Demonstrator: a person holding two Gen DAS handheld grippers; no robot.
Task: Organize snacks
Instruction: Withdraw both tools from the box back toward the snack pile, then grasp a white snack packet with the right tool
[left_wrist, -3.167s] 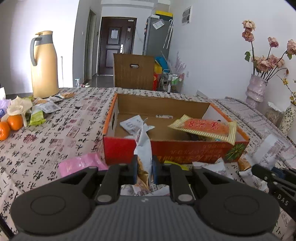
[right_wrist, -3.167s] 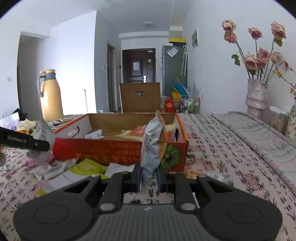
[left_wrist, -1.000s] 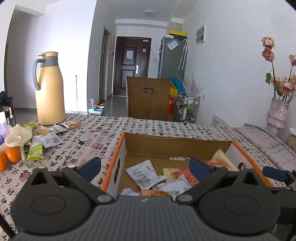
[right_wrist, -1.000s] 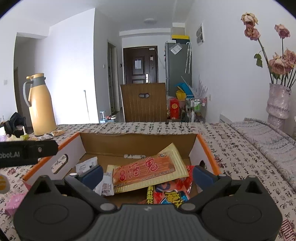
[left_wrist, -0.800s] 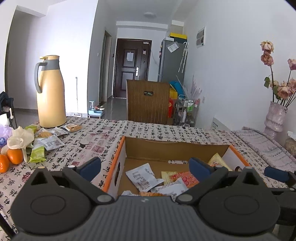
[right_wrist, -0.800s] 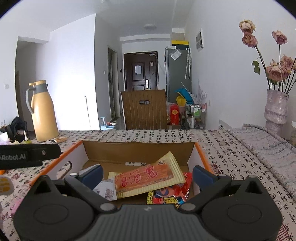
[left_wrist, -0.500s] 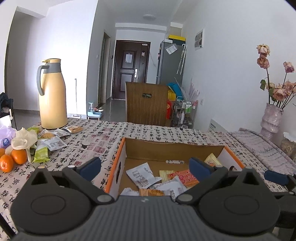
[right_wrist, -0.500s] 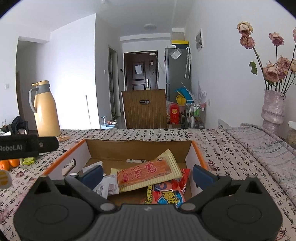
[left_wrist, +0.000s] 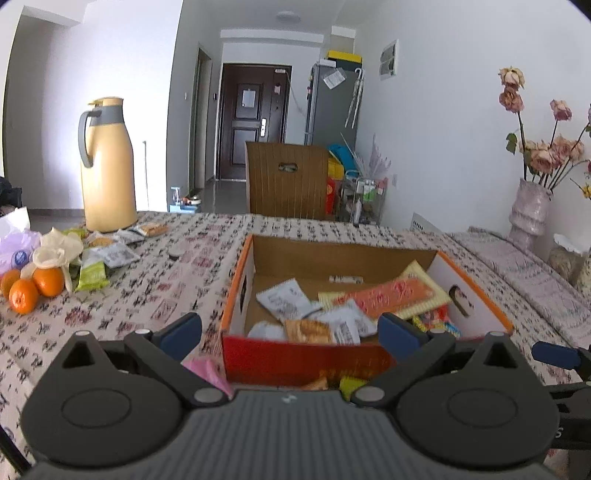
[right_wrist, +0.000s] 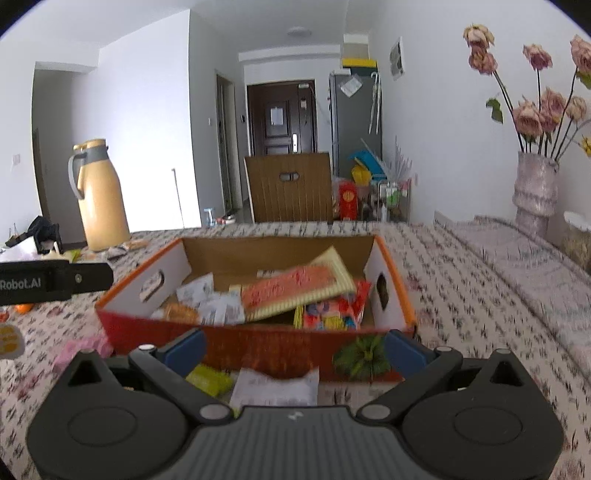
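Note:
An open cardboard box (left_wrist: 236, 295) (right_wrist: 397, 295) with a red front stands on the patterned tablecloth and holds several snack packets, among them a long orange and yellow pack (left_wrist: 391, 293) (right_wrist: 295, 286). My left gripper (left_wrist: 290, 334) is open and empty, held in front of the box. My right gripper (right_wrist: 295, 349) is open and empty, also before the box front. Loose packets lie on the cloth before the box: a pink one (left_wrist: 205, 369) (right_wrist: 83, 347), a yellow-green one (right_wrist: 208, 378) and a white one (right_wrist: 277, 386).
A yellow thermos jug (left_wrist: 107, 166) stands at the far left, with oranges (left_wrist: 35, 288) and several packets (left_wrist: 92, 273) near it. A vase of dried roses (right_wrist: 535, 192) stands at the right. A wooden chair back (left_wrist: 288, 181) is behind the table.
Both grippers held a snack bag 3.2 s ago; both are now open and empty. Over the last second both have drawn back from above the box, so its red front shows again.

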